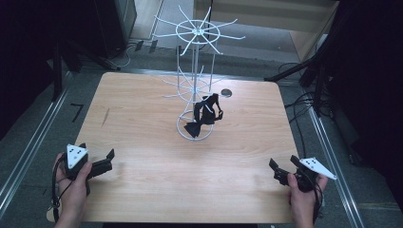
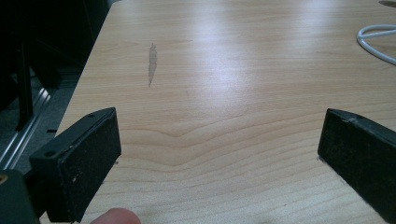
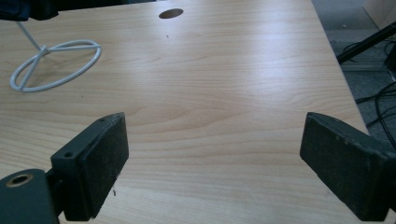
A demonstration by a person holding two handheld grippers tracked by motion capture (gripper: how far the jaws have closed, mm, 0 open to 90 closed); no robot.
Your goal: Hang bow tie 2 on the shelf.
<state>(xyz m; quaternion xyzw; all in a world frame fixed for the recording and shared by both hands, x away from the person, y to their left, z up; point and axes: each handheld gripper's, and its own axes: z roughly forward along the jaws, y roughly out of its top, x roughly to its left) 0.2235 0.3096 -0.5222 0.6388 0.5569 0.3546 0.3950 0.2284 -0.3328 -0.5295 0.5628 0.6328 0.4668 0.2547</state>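
A white wire display stand [image 1: 195, 71] rises from the middle of the wooden table [image 1: 142, 118], its ring base [image 3: 56, 63] on the wood. A black strappy item [image 1: 205, 113] hangs from a lower arm of the stand, draping onto the base. My left gripper [image 1: 98, 160] rests at the table's near left, open, with bare wood between its jaws [image 2: 219, 140]. My right gripper [image 1: 283, 167] sits at the near right, open as well, nothing between its fingers [image 3: 215, 154].
A round cable hole [image 1: 226, 93] lies in the table behind the stand. A grey smear [image 2: 152, 63] marks the wood at the left. Metal rails, dark stands and cables [image 1: 304, 102] flank the table on the floor.
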